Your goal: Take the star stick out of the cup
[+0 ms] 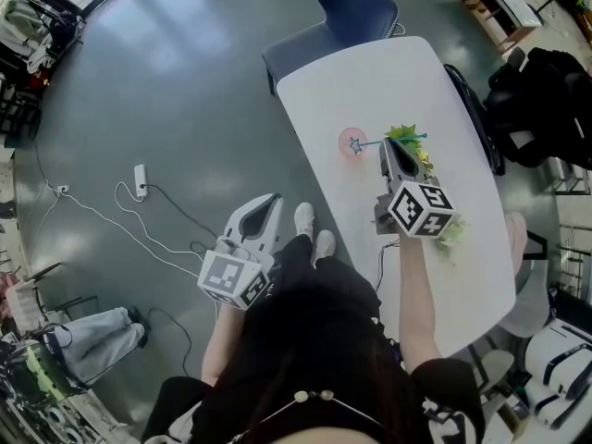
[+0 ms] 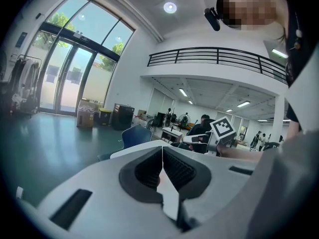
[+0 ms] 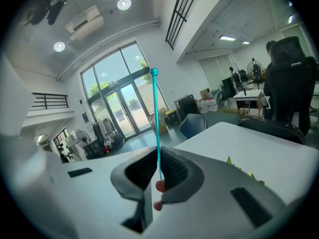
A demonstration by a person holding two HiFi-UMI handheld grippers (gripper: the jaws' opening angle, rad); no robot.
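Note:
A pink cup (image 1: 352, 143) stands on the white table (image 1: 370, 81), and the star stick's star (image 1: 355, 143) shows over its mouth. The thin teal stick (image 1: 407, 139) runs from there to the right, over green leaves (image 1: 404, 133). My right gripper (image 1: 388, 146) is just right of the cup and is shut on the stick. In the right gripper view the stick (image 3: 156, 118) rises from between the pads of the right gripper (image 3: 158, 166) to a small ball end (image 3: 154, 72). My left gripper (image 1: 270, 202) hangs over the floor left of the table, shut and empty (image 2: 162, 156).
A blue chair (image 1: 356, 7) stands at the table's far end. A black chair with dark bags (image 1: 536, 91) is on the right. More green leaves (image 1: 451, 234) lie by my right forearm. A power strip and cable (image 1: 141, 178) lie on the floor at the left.

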